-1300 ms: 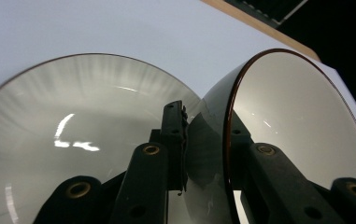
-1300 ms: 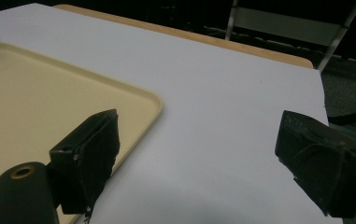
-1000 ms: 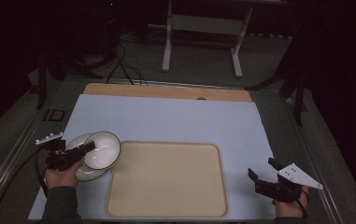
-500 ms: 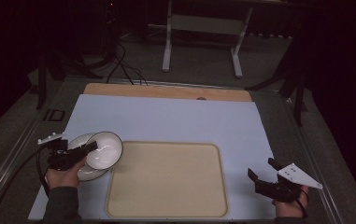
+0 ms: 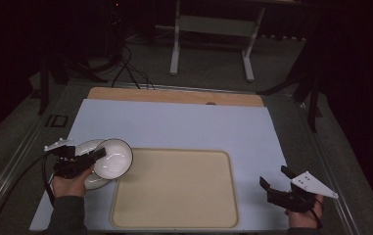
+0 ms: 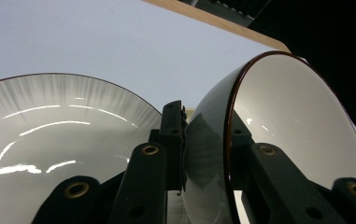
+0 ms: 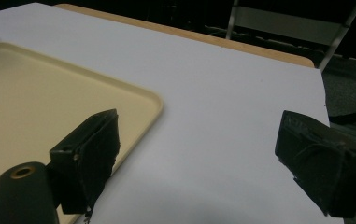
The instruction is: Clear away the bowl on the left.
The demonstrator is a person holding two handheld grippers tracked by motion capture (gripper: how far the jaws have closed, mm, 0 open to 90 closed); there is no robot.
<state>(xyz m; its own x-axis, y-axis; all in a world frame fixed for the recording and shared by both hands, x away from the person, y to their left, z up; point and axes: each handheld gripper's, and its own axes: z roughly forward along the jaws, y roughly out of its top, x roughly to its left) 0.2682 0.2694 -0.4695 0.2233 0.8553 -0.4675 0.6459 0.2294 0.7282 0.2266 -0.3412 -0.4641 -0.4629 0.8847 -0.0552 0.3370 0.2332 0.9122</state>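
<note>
- Left tool [image 5: 93, 155] is clamped on the rim of a white bowl [image 5: 114, 158], one jaw inside the wall, one outside; seen plainly in the left gripper view [image 6: 208, 154]. Rim pinch suits a thin-walled dish, leaving the hollow free.
- Bowl [image 6: 288, 135] is tipped on edge, mouth turned sideways, lifted off a second dish, a shallow plate [image 5: 83, 149], which lies just left of the tray [image 5: 174, 215]. Likely being parted from it.
- Bowl hangs at the tray's near-left corner, overlapping its edge; tray surface is bare, so it looks like the landing spot.
- Right tool [image 5: 275, 179] rests with jaws wide apart, nothing between them, right of the tray on the worktop [image 5: 174, 127]; apparently waiting its turn.
- Risk: a tilted, glossy bowl could slip in the pinch.
</note>
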